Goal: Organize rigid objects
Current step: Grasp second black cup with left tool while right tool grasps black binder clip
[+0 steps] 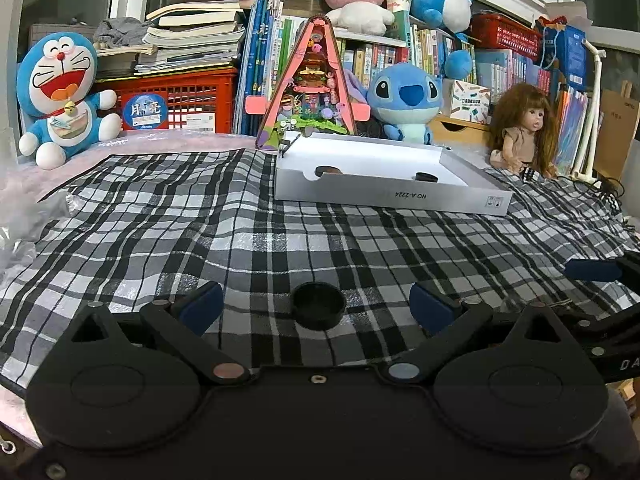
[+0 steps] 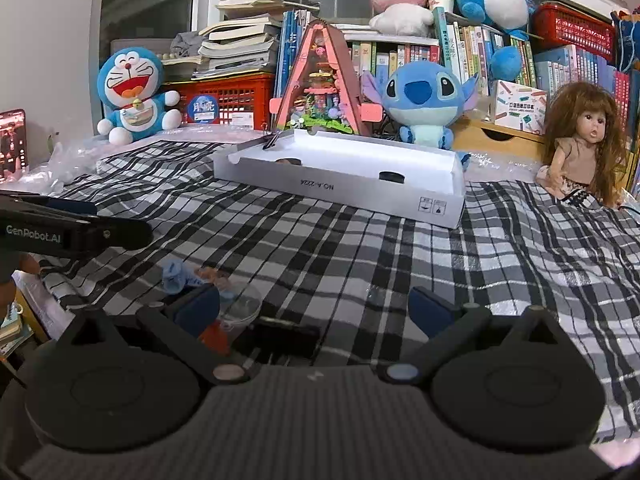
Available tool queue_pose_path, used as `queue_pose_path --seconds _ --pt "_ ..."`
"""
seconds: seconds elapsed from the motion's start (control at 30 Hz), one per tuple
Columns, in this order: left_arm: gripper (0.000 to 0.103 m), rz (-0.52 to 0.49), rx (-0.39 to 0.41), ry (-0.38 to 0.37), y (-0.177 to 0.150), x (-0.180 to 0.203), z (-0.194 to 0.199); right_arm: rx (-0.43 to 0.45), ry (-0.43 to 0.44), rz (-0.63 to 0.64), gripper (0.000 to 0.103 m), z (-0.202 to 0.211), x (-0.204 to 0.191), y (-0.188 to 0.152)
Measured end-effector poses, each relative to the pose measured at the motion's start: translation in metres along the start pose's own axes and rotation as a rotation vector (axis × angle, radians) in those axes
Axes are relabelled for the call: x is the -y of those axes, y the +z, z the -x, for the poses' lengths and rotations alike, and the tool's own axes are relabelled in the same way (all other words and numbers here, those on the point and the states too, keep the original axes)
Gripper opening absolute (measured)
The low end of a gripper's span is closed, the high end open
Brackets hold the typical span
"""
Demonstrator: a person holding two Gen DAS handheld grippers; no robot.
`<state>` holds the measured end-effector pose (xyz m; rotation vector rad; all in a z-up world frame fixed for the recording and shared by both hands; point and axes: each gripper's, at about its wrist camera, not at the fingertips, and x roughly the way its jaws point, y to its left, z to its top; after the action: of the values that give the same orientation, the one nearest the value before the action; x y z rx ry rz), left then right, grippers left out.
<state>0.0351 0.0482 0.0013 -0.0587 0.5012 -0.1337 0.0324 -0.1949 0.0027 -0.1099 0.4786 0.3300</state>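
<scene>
A black round cap (image 1: 318, 306) lies on the plaid cloth between the wide-open fingers of my left gripper (image 1: 318, 309), not gripped. A white shallow box (image 1: 400, 196) lies further back and holds two dark round pieces (image 1: 329, 170) (image 1: 425, 177). In the right wrist view the same box (image 2: 340, 188) is ahead, with a binder clip (image 2: 271, 141) on its far rim. My right gripper (image 2: 316, 309) is open over a black rectangular object (image 2: 286, 338), a clear dome piece (image 2: 242, 306) and small blue and orange toys (image 2: 176, 276).
Plush toys (image 1: 60, 96) (image 1: 404, 100), a doll (image 1: 524, 128), a pink triangular model house (image 1: 312, 88), a red crate (image 1: 192, 100) and books line the back. Crinkled plastic (image 1: 24, 220) lies at the left. The left gripper body (image 2: 72, 232) shows at the right view's left edge.
</scene>
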Motion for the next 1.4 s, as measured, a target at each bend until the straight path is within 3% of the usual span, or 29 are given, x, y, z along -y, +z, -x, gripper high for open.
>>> queue_pose_path --seconds 0.27,0.4,0.8,0.87,0.93,1.07,1.2,1.27,1.4 --pt "0.087 0.010 -0.019 0.000 -0.004 -0.005 -0.004 0.026 -0.005 0.028 0.103 0.010 -0.004 -0.003" --pt "0.079 -0.003 -0.018 0.001 -0.005 -0.005 -0.005 0.024 -0.007 0.019 0.097 0.014 -0.003 -0.004" --pt "0.045 -0.044 -0.022 -0.006 -0.008 0.002 -0.011 0.017 -0.005 -0.010 0.084 0.022 -0.002 -0.012" --pt "0.032 -0.048 -0.024 -0.013 -0.009 0.003 -0.011 0.017 -0.003 -0.004 0.083 0.022 -0.003 -0.013" --pt "0.030 -0.054 -0.024 -0.016 -0.009 0.004 -0.010 0.017 0.000 -0.005 0.081 0.021 -0.004 -0.014" --pt "0.030 -0.061 -0.025 -0.017 -0.009 0.007 -0.009 -0.001 0.003 -0.019 0.058 0.018 -0.002 -0.014" --pt "0.030 -0.058 -0.029 -0.022 -0.008 0.008 -0.008 -0.019 0.010 -0.065 0.044 0.011 0.003 -0.016" --pt "0.030 -0.062 -0.030 -0.021 -0.008 0.008 -0.008 -0.013 -0.002 -0.074 0.038 0.010 0.004 -0.016" --pt "0.030 -0.053 -0.030 -0.016 -0.006 0.008 -0.008 -0.018 0.000 -0.084 0.038 0.009 0.006 -0.014"
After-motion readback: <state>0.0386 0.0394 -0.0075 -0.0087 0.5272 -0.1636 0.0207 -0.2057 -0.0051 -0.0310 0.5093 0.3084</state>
